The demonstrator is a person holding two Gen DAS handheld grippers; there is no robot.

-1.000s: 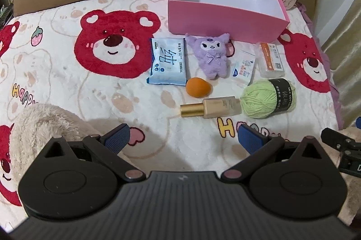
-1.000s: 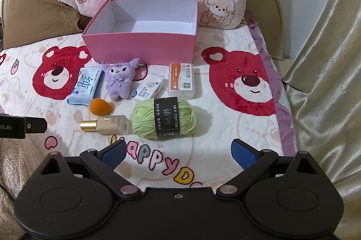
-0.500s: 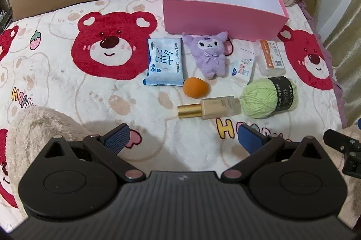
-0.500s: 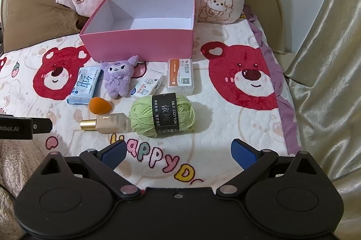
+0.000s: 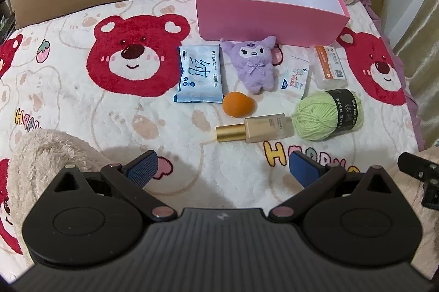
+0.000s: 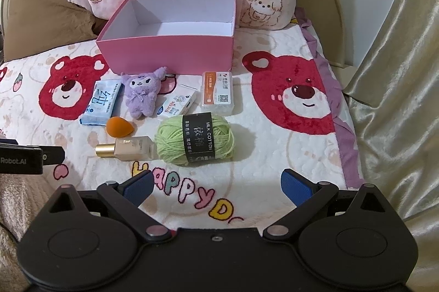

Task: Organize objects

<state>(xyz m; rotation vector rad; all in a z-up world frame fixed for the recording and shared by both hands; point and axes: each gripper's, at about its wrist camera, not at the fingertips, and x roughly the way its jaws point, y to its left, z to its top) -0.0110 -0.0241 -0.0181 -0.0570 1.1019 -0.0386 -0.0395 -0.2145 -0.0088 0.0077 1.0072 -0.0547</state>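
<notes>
We cannot read the small print on the flat white sachet or on the clear plastic case with an orange label, and the right gripper shows in the left wrist view only as a black edge at 3 o'clock, cut by the frame. Both tools hover low over the bear-print blanket on the bed. The left gripper has its blue-padded fingers spread wide, grasping nothing; the right gripper is likewise released. From the left gripper, at 12 o'clock, lie a beige glass bottle with a gold cap and an orange teardrop sponge; the ball of green yarn with a black band sits at 1 o'clock, touching the bottle. Farther at 12 o'clock lie a blue tissue pack and a purple plush doll, and beyond them an open pink cardboard box.
</notes>
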